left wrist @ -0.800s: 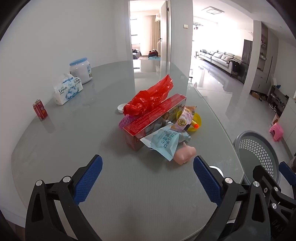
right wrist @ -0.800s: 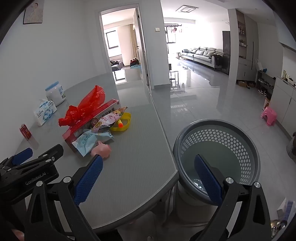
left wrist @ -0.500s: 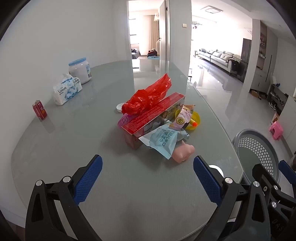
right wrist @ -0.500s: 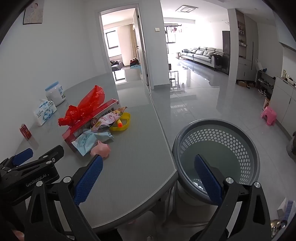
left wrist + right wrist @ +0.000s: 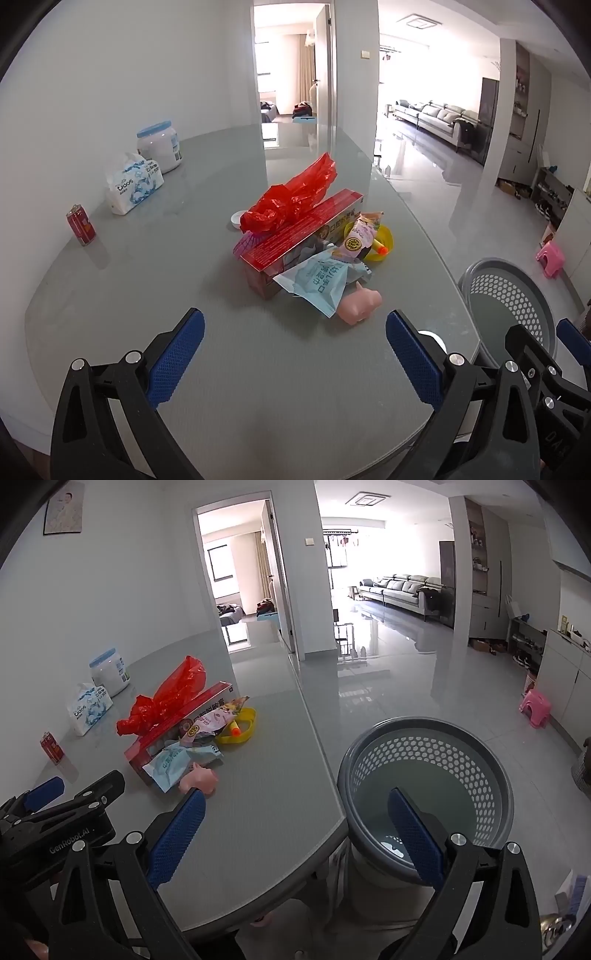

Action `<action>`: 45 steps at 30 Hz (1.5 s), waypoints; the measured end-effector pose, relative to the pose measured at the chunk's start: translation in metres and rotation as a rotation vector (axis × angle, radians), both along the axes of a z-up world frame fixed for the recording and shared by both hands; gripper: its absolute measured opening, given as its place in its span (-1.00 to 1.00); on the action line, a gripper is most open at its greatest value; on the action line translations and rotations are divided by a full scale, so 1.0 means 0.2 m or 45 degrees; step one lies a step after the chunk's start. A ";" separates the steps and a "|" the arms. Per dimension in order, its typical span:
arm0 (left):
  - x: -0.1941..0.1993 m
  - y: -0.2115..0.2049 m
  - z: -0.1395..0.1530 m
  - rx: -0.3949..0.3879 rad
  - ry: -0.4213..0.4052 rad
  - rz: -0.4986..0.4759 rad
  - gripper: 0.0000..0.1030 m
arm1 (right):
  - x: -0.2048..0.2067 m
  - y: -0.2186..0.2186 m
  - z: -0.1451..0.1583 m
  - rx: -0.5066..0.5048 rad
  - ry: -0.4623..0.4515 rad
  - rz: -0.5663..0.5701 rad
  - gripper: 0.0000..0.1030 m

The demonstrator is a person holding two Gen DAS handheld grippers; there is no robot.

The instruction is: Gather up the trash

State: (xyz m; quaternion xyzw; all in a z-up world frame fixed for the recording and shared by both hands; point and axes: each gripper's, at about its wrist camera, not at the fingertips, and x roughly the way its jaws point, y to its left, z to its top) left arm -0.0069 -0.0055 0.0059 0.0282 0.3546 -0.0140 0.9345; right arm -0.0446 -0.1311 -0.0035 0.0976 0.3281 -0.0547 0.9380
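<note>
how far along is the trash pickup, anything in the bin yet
Barely begun. Done: no trash shows in the bin. In hand: nothing; the left gripper and right gripper are both open and empty. Left: the whole pile on the table, including the red bag, red box, blue wrapper and pink toy.

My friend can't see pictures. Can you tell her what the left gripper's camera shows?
The open, empty left gripper hovers over a grey table, pointing at a trash pile: a red plastic bag on a long red box, wrappers and a pink toy pig. A grey mesh basket stands on the floor to the right.
</note>
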 end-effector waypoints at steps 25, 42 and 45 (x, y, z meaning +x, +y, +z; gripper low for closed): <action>-0.02 -0.02 -0.01 0.018 0.004 -0.015 0.88 | -0.01 -0.02 0.02 0.004 -0.004 -0.006 0.84; -0.03 -0.03 -0.05 0.021 0.017 -0.025 0.88 | -0.02 -0.03 0.02 0.004 -0.002 -0.009 0.84; -0.02 -0.03 -0.05 0.020 0.020 -0.025 0.88 | -0.02 -0.03 0.02 0.005 -0.001 -0.009 0.84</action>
